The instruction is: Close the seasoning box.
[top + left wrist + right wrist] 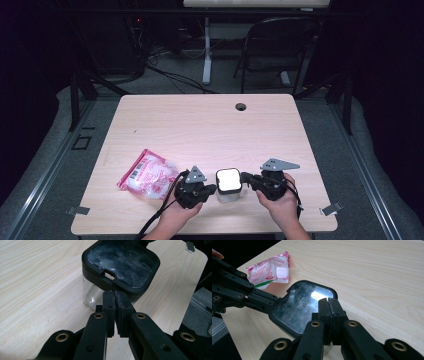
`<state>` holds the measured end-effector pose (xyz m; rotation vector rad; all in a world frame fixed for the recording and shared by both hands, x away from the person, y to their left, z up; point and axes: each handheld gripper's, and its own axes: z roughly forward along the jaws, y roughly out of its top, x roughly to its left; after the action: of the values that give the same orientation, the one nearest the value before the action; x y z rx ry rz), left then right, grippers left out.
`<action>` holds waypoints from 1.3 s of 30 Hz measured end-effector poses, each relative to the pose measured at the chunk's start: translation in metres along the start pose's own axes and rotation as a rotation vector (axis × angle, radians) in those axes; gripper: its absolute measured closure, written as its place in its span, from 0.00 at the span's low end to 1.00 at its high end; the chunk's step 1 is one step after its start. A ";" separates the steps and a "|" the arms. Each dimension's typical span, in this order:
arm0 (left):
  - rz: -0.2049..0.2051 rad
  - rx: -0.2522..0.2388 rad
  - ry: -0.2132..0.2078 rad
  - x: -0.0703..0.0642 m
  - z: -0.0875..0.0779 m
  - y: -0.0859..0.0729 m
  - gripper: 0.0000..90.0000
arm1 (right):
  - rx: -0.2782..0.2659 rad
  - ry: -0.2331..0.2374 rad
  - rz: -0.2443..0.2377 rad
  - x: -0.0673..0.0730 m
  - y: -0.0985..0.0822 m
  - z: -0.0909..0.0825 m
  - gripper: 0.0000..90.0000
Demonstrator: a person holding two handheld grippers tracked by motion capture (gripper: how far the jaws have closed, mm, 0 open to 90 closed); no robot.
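**Two closed grippers flanking a lidded clear container**

Near the table's (210, 120) front edge, the left gripper (209, 189) and right gripper (246, 177), each with jaws pressed together and holding nothing, meet opposite sides of the clear container's (228, 186) black-rimmed lid (121, 263). Farther left lies a pink-and-white packet (147, 175).

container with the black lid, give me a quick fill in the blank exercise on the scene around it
1. The container with a clear body and black lid stands between the two ____.
2. The pink packet lies on the container's ____ side in the high view.
3. The left tool has its jaws ____, tips at the lid's edge.
4. The table top is light ____.

Missing words: tools; left; shut; wood
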<state>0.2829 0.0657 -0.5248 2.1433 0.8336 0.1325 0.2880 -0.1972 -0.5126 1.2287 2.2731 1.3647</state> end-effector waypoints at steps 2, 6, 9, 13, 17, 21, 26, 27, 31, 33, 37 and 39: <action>0.002 0.000 0.002 0.000 0.000 0.000 0.97 | -0.006 0.002 0.004 0.000 0.000 0.000 1.00; 0.003 -0.004 0.003 0.000 -0.002 0.001 0.96 | -0.014 0.006 0.019 -0.001 -0.001 0.000 1.00; 0.002 0.006 0.008 0.000 0.000 0.000 0.96 | -0.016 0.013 0.023 -0.001 -0.001 0.001 1.00; 0.015 0.025 0.013 -0.001 0.004 -0.003 0.96 | -0.015 0.014 0.023 -0.001 -0.001 0.001 1.00; 0.008 0.021 0.006 -0.002 0.003 -0.003 0.96 | -0.015 0.012 0.022 0.000 -0.002 0.001 1.00; 0.008 -0.006 0.002 -0.002 -0.002 0.000 0.97 | -0.010 0.011 0.017 0.000 -0.001 0.000 0.99; -0.002 -0.018 -0.006 -0.002 -0.004 0.003 0.97 | -0.013 0.007 0.011 0.002 -0.002 0.000 0.98; -0.003 -0.020 -0.009 -0.002 -0.005 0.003 0.97 | -0.009 0.007 0.007 0.001 -0.002 0.000 0.98; -0.003 -0.032 -0.012 -0.002 -0.005 0.005 0.97 | -0.013 0.007 0.006 0.002 -0.002 0.000 0.96; -0.002 -0.034 -0.016 -0.003 -0.007 0.008 0.97 | -0.016 0.006 0.002 0.003 -0.002 0.000 0.94; 0.012 -0.044 -0.008 -0.005 -0.008 0.014 0.96 | -0.016 0.013 -0.008 0.003 -0.001 -0.001 0.87; 0.012 -0.042 -0.013 -0.005 -0.008 0.016 0.95 | -0.027 0.026 -0.025 0.006 0.000 -0.004 0.81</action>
<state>0.2843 0.0603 -0.5066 2.1076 0.8042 0.1410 0.2816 -0.1951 -0.5094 1.1771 2.2715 1.4064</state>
